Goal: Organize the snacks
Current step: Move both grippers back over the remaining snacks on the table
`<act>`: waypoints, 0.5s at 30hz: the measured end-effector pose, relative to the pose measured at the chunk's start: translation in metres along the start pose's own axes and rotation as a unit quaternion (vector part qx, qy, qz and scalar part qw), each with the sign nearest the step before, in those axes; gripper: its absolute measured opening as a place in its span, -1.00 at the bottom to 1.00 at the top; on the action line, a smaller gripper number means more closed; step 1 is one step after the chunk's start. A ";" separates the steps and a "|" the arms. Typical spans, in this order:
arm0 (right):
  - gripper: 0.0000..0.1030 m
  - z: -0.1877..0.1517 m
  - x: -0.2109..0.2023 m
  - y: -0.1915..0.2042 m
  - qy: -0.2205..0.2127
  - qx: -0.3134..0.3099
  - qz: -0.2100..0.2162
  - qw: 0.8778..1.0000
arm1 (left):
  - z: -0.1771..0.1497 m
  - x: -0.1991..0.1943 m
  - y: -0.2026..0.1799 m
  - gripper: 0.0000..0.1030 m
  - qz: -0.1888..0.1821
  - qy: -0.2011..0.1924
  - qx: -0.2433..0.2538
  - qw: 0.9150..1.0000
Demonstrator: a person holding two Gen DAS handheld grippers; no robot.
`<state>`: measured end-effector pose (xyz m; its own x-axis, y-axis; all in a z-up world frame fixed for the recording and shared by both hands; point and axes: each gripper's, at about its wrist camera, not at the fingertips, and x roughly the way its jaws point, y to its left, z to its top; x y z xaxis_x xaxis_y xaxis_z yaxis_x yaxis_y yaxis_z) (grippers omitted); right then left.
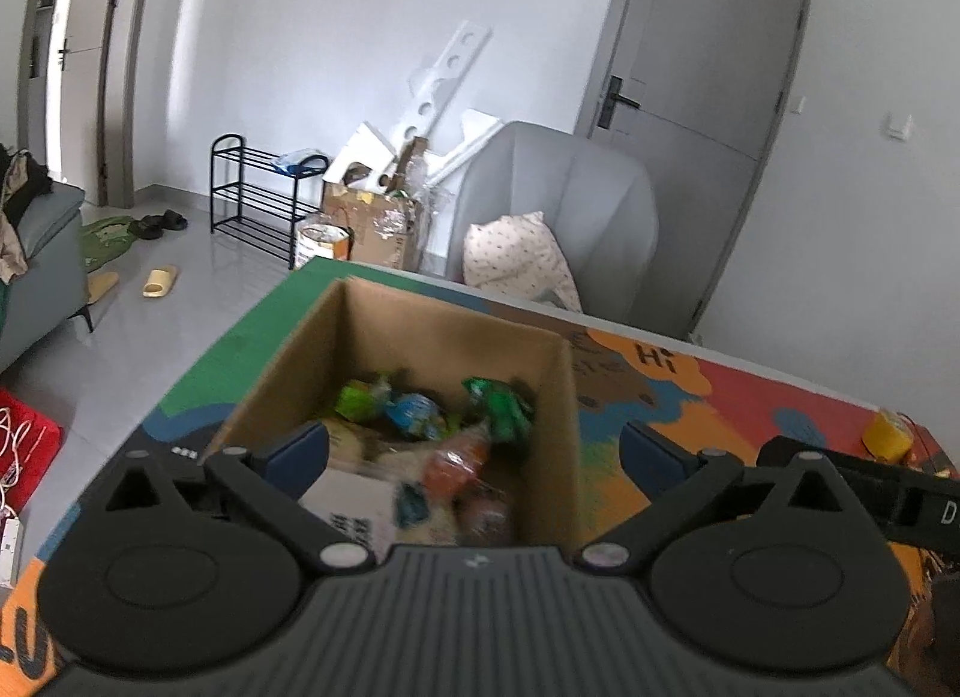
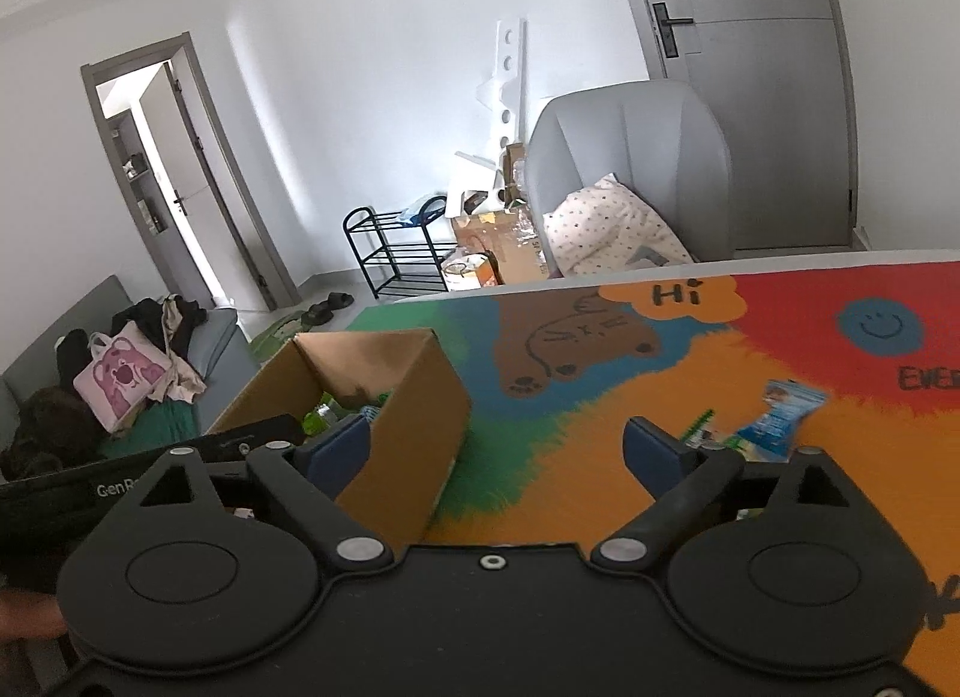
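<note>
An open cardboard box (image 1: 420, 337) stands on the colourful table mat (image 1: 720, 397) and holds several snack packets, among them a green one (image 1: 501, 406), a blue one (image 1: 414, 415) and an orange one (image 1: 456, 466). My left gripper (image 1: 474, 448) hovers over the box's near right part, open, with nothing pressed between its pads. In the right wrist view the box (image 2: 408, 397) sits at the left. My right gripper (image 2: 495, 445) is open above the mat beside the box, empty. A blue packet (image 2: 780, 415) and a green packet (image 2: 699, 427) lie on the mat near its right finger.
A yellow item (image 1: 888, 436) lies at the mat's far right. Beyond the table stand a grey armchair (image 1: 558, 187) with a dotted pillow (image 1: 516, 259), a black shoe rack (image 1: 258, 199), cardboard clutter (image 1: 372, 217) and a grey sofa (image 2: 120, 349) with bags.
</note>
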<state>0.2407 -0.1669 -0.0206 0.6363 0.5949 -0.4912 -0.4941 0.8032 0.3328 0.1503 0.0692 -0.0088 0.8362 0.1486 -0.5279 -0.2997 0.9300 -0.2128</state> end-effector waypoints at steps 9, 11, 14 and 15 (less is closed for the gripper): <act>0.99 -0.007 -0.017 -0.028 -0.001 0.022 -0.018 1.000 | -0.012 0.001 -0.037 0.99 -0.025 0.032 0.029 0.999; 0.99 -0.009 -0.021 -0.034 -0.002 0.027 -0.022 0.999 | -0.014 0.002 -0.043 0.99 -0.027 0.037 0.035 0.998; 0.99 -0.011 -0.026 -0.044 -0.004 0.034 -0.028 0.999 | -0.017 0.003 -0.055 0.99 -0.036 0.042 0.045 0.997; 0.99 -0.011 -0.029 -0.049 -0.005 0.038 -0.030 0.999 | -0.017 0.004 -0.058 0.99 -0.039 0.044 0.047 0.997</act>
<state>0.2403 -0.2239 -0.0319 0.6685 0.5464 -0.5045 -0.4094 0.8367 0.3637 0.1636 0.0097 -0.0126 0.8110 0.0480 -0.5831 -0.1871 0.9656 -0.1806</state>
